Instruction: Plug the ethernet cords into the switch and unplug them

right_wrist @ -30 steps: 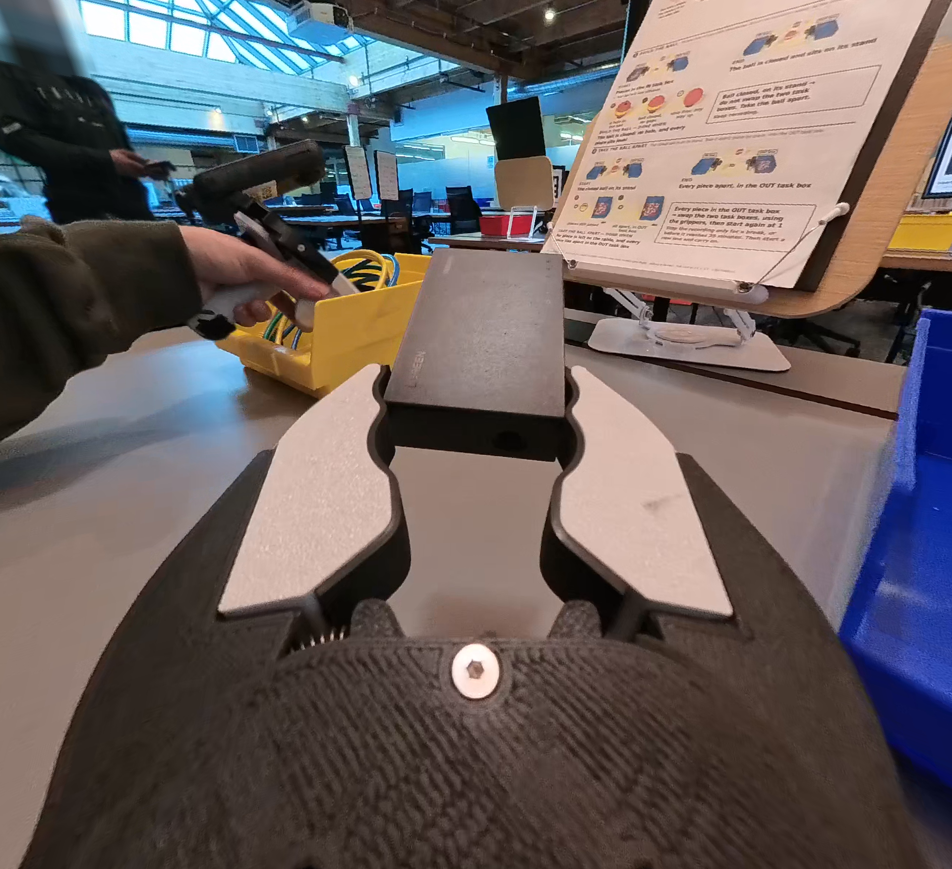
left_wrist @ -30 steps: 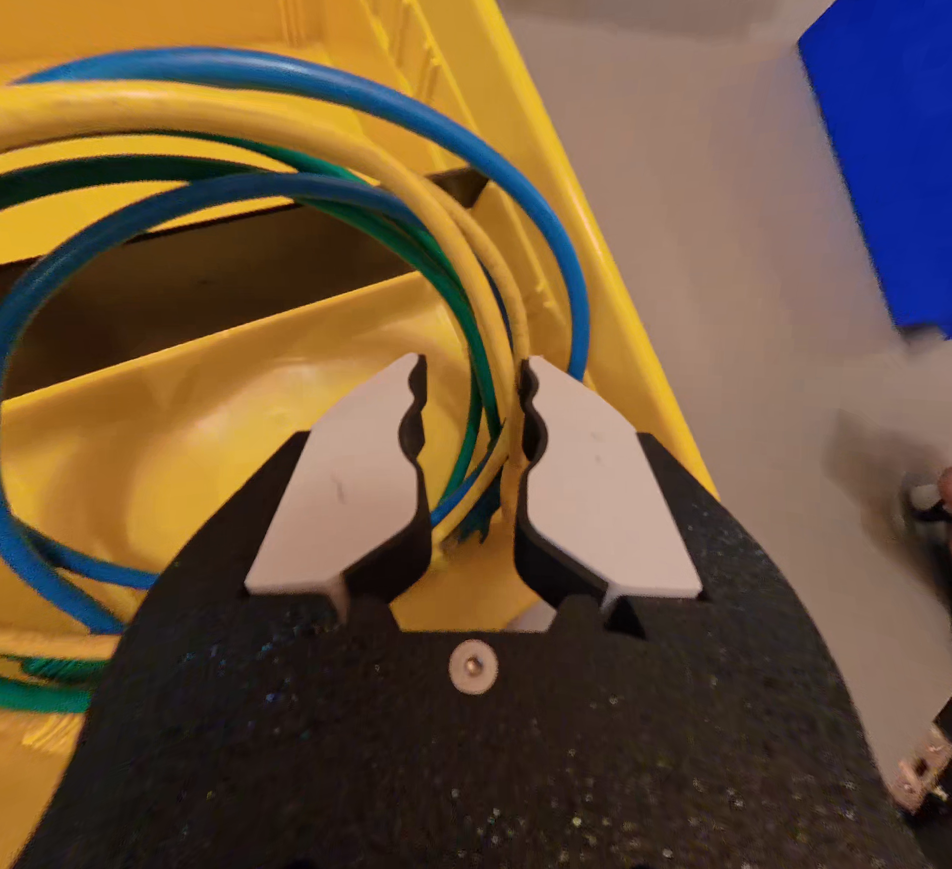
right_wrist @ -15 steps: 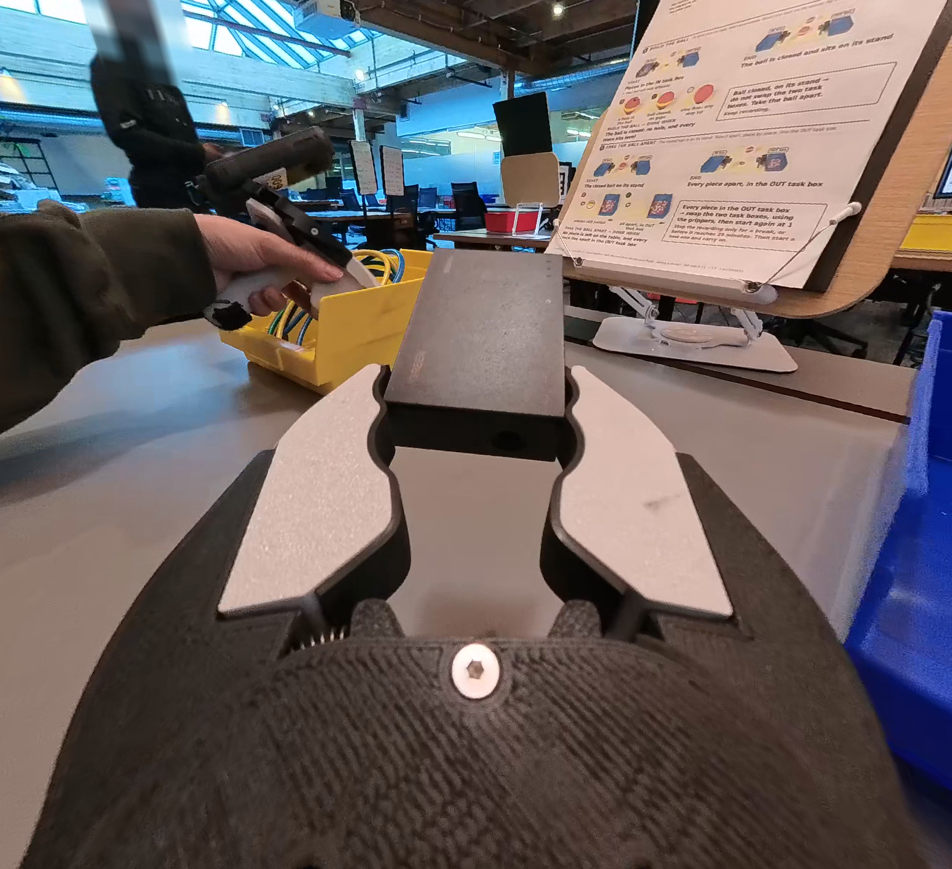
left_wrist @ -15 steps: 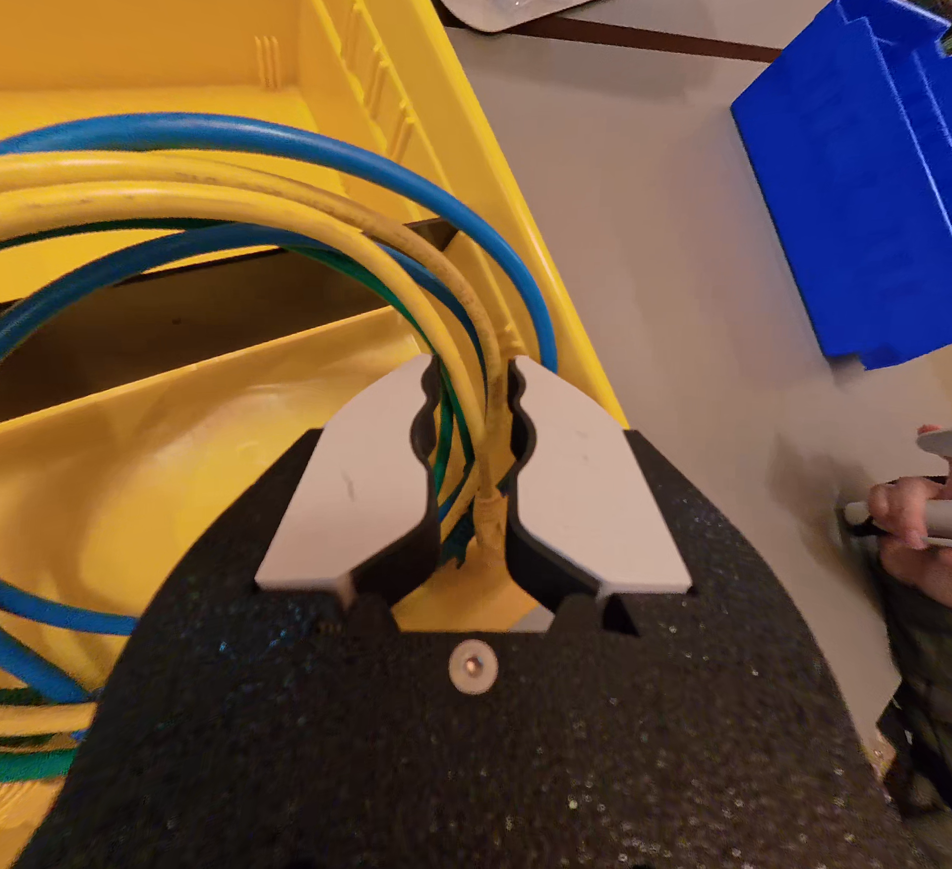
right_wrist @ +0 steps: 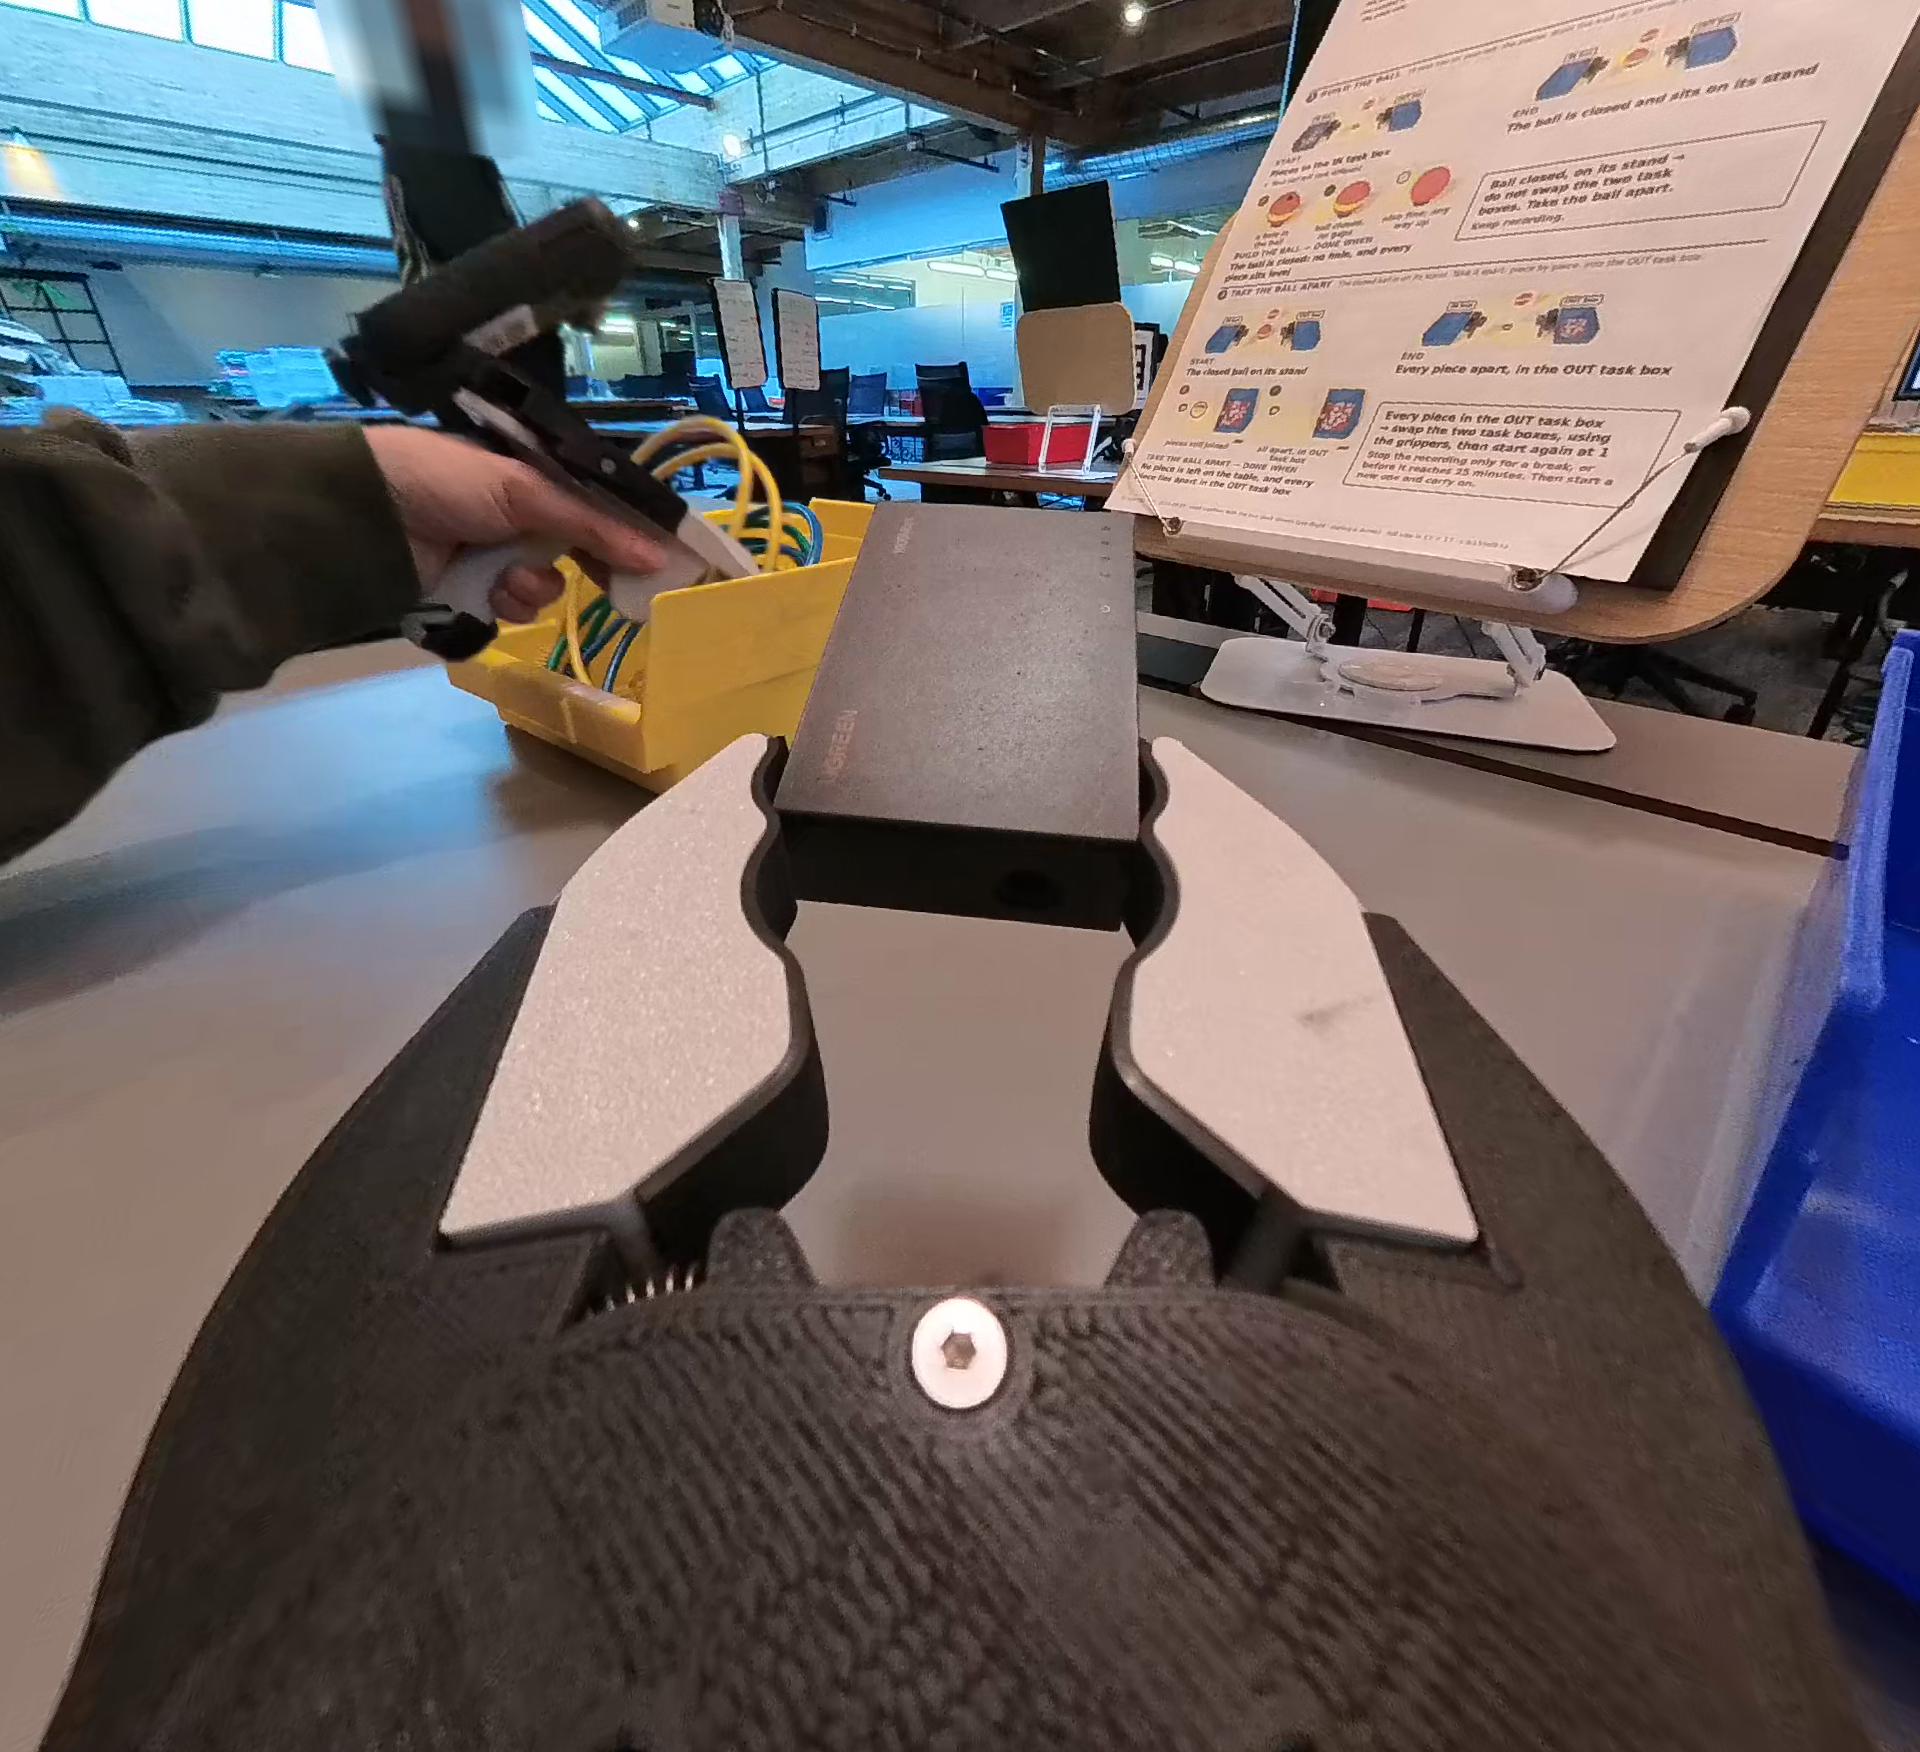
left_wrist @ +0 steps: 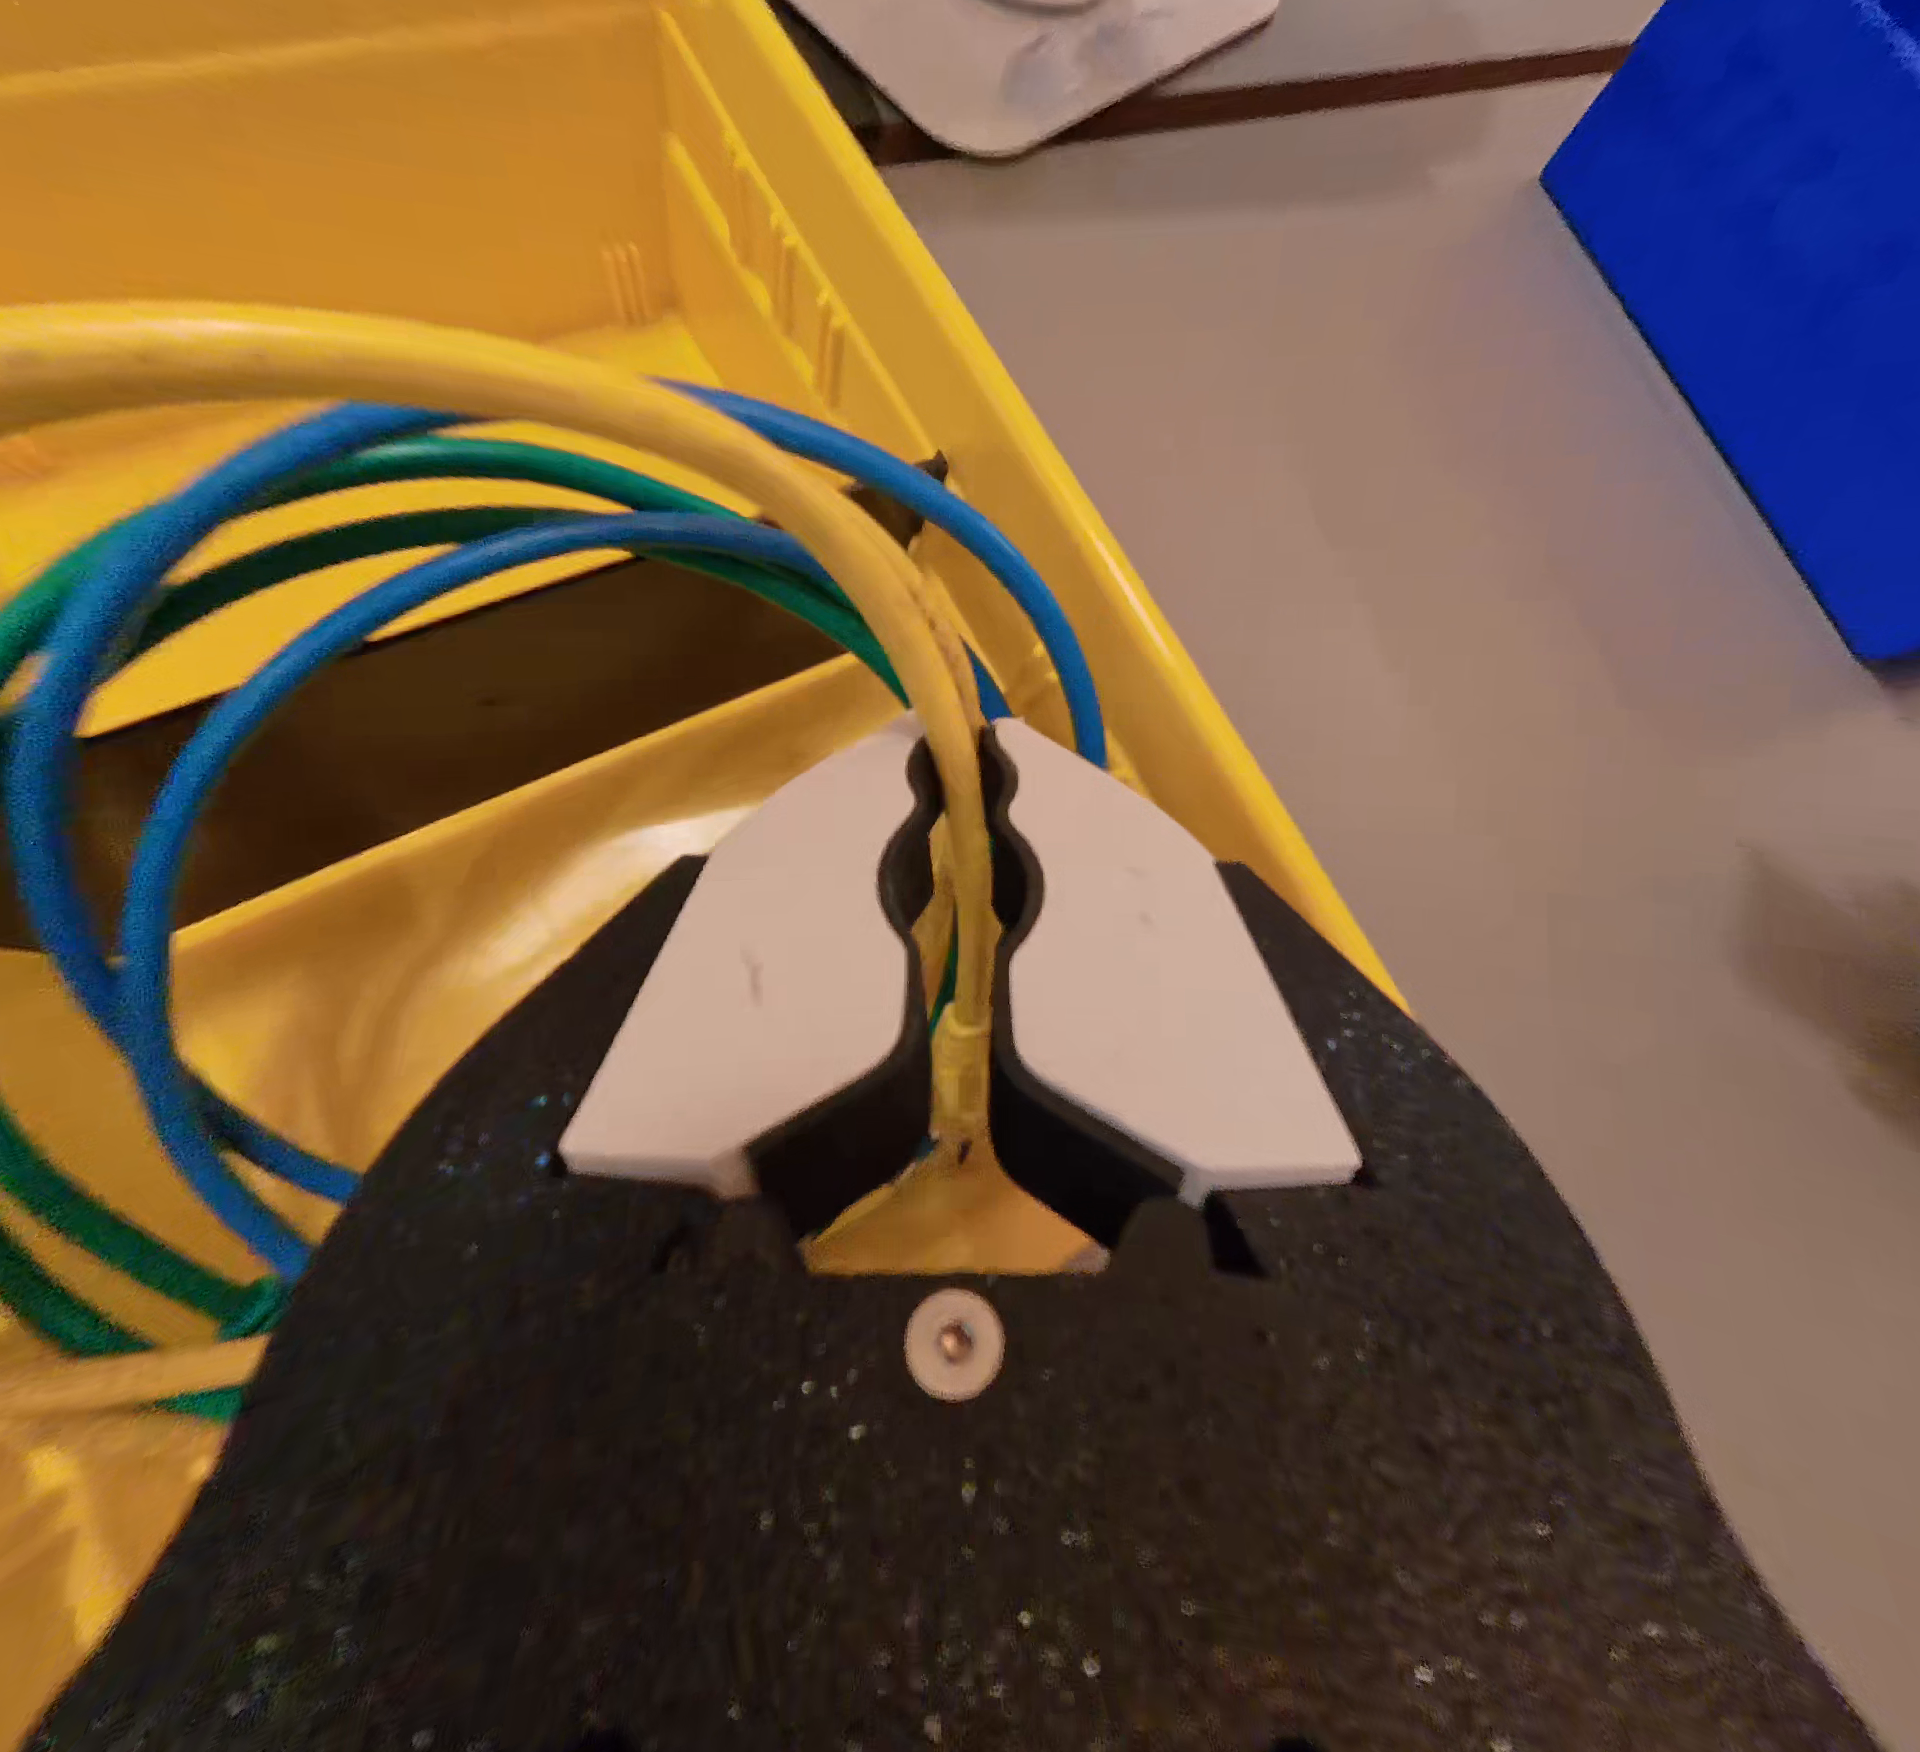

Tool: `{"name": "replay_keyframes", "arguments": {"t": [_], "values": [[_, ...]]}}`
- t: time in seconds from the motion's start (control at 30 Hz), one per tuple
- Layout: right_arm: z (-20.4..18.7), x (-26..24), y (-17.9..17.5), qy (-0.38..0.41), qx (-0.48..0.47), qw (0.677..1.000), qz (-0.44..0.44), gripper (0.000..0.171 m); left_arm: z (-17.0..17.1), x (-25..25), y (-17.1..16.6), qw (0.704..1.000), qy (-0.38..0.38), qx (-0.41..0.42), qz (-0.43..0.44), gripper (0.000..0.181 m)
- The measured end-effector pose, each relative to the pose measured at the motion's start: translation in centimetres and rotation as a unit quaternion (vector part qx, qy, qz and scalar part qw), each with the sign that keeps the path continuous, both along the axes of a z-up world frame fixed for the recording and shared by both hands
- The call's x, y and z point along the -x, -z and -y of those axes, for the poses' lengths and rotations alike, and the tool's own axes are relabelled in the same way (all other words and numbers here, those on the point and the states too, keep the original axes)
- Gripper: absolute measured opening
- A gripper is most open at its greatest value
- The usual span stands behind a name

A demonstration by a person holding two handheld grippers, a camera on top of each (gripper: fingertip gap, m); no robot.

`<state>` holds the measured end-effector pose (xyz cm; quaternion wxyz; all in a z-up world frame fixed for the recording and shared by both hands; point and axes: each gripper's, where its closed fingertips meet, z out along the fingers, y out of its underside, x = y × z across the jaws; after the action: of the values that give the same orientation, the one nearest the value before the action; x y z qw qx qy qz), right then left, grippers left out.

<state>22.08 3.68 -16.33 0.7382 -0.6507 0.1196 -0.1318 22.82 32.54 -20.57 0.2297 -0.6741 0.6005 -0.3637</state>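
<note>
The yellow bin [left_wrist: 312,175] contains coiled blue, green and yellow cords. The blue bin [right_wrist: 1849,1131] is cut off; contents unseen. The right gripper [right_wrist: 961,855] clamps the black switch [right_wrist: 977,663] above the table [right_wrist: 260,923]. The left gripper [left_wrist: 951,798], nearly closed, pinches the yellow cord [left_wrist: 961,829]; its plug is blurred.

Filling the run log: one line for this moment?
left gripper: shut on yellow cord | right gripper: shut on switch | cord unplugged

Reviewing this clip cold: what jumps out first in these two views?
The yellow cord is pinched in the left gripper over the yellow bin, with blue and green cords looped beside it. The right gripper clamps the black switch above the grey table.
</note>
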Motion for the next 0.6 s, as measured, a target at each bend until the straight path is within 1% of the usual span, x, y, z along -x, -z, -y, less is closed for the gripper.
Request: {"name": "replay_keyframes", "arguments": {"t": [0.03,0.33,0.47,0.53,0.6], "values": [[0.0,0.0,0.0,-0.001,0.0,1.0,0.0,0.062,-0.1,0.2,-0.8,1.0,-0.003,-0.003,0.014,0.005],[0.0,0.1,0.0,0.0,0.0,1.0,0.003,0.062,-0.4,3.6,-11.3,0.992,-0.017,-0.045,0.116,0.006],[0.2,0.0,-0.2,0.002,-0.007,1.0,0.002,0.062,-0.5,5.5,-16.6,0.982,-0.03,-0.079,0.17,0.005],[0.4,0.0,-0.2,0.004,-0.011,1.0,0.0,0.062,0.3,6.7,-19.3,0.976,-0.025,-0.085,0.199,0.005],[0.5,-0.1,-0.3,0.005,-0.015,1.0,-0.001,0.062,2.1,7.9,-21.5,0.973,0.005,-0.071,0.218,0.005]]}}
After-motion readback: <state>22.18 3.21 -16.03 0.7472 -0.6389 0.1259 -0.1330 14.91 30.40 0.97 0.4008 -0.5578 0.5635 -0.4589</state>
